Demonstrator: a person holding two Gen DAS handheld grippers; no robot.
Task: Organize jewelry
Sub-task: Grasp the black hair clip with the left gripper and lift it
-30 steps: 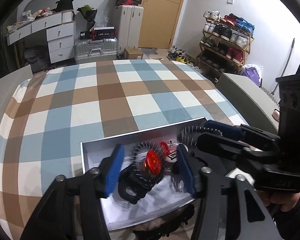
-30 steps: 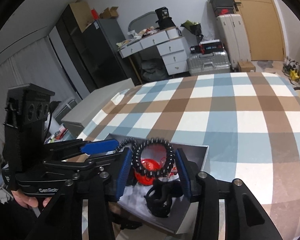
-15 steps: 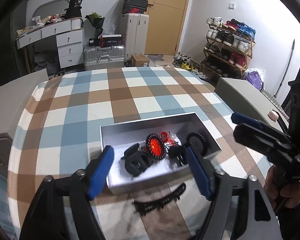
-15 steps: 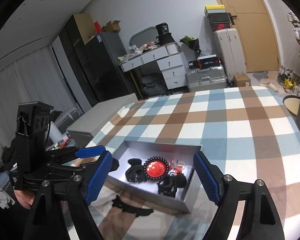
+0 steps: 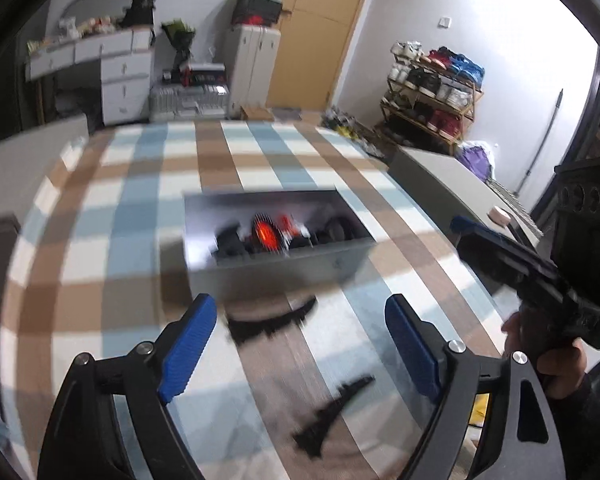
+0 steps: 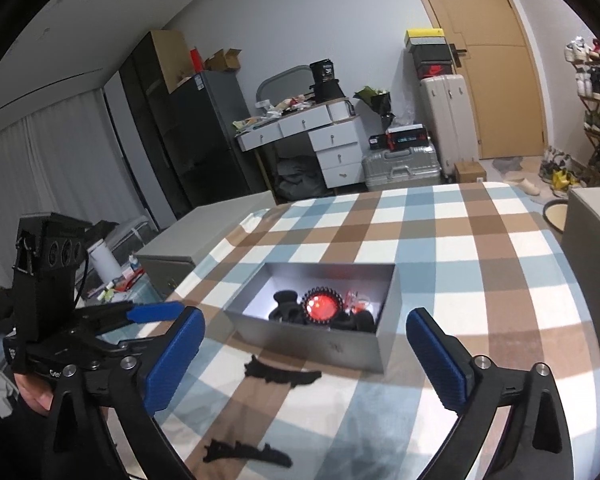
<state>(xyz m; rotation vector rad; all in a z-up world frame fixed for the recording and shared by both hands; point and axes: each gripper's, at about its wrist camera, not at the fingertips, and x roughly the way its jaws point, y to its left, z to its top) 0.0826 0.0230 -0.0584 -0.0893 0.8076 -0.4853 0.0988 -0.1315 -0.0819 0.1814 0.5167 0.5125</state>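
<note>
box on table, two combs before it

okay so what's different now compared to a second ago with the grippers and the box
Both grippers have pulled back from the gray box. The right gripper let go of the black beaded bracelet and now stands open and empty; the left gripper is open too. The two black combs stay on the tablecloth.

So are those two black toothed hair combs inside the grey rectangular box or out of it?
Out. Both black toothed hair combs lie on the checked tablecloth in front of the grey rectangular box, touching neither gripper.
</note>
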